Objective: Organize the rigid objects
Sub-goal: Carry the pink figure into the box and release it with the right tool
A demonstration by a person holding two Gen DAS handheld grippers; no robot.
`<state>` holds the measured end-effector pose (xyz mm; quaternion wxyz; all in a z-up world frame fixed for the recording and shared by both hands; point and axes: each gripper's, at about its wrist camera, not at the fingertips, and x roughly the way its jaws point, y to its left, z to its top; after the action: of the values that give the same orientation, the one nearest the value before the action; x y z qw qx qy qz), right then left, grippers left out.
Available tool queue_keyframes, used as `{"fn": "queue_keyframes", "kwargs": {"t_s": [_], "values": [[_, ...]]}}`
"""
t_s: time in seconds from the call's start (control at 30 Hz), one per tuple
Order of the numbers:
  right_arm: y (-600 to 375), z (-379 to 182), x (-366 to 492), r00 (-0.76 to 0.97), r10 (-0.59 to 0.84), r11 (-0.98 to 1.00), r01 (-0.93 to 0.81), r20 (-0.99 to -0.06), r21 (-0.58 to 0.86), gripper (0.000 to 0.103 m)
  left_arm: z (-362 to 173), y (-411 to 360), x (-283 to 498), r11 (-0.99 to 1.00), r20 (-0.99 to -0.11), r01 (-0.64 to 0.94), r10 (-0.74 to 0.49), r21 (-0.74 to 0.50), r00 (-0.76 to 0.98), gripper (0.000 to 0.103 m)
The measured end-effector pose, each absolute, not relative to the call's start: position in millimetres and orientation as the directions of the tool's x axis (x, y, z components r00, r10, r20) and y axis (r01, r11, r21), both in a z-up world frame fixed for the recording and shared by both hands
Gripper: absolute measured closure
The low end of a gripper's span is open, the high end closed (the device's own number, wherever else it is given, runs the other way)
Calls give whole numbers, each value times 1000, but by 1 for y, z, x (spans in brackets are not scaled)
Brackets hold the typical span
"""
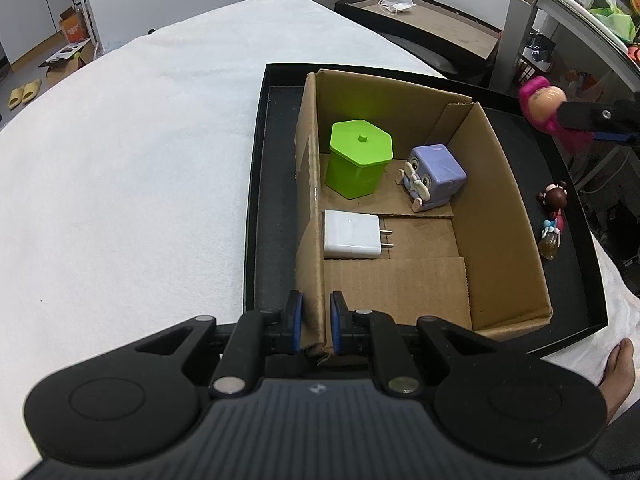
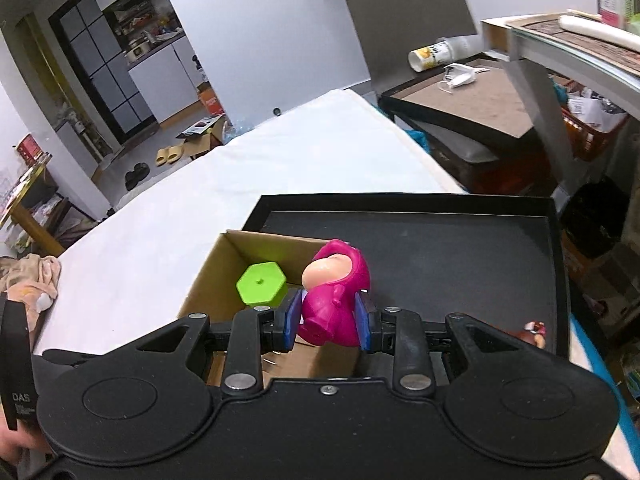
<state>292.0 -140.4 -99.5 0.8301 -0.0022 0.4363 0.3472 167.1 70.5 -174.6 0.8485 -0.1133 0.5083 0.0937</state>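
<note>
A cardboard box (image 1: 492, 216) stands in a black tray (image 1: 256, 184) on the white table. It holds a green hexagonal container (image 1: 358, 158), a purple cube toy (image 1: 434, 176) and a white charger (image 1: 352, 234). My left gripper (image 1: 316, 320) is shut on the box's near left wall. My right gripper (image 2: 328, 320) is shut on a pink figurine (image 2: 334, 292) and holds it above the box's right side; the figurine also shows in the left wrist view (image 1: 548, 108). A small brown-haired doll (image 1: 554, 216) lies in the tray to the right of the box.
The table is covered with a white cloth (image 1: 120, 160). A dark side table (image 2: 472, 100) behind holds a face mask (image 2: 460, 76) and a tipped cup (image 2: 432, 56). A metal shelf (image 2: 560, 60) stands at the right. A bare foot (image 1: 618, 368) is beside the tray.
</note>
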Motion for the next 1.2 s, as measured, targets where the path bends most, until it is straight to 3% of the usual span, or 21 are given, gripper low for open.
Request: {"fn": "queue_keyframes", "kwargs": {"t_s": [0.6,1.2], "values": [[-70,-129,273,277,547,725,-629,-790,281,74,-178,81,163,951,-871,-264,-10,-160,491,90],[-32,-166,269,246,379,757,-637,-892,146,74,-180,86,162,950,-863,-253,-33,-184,504,89]]}}
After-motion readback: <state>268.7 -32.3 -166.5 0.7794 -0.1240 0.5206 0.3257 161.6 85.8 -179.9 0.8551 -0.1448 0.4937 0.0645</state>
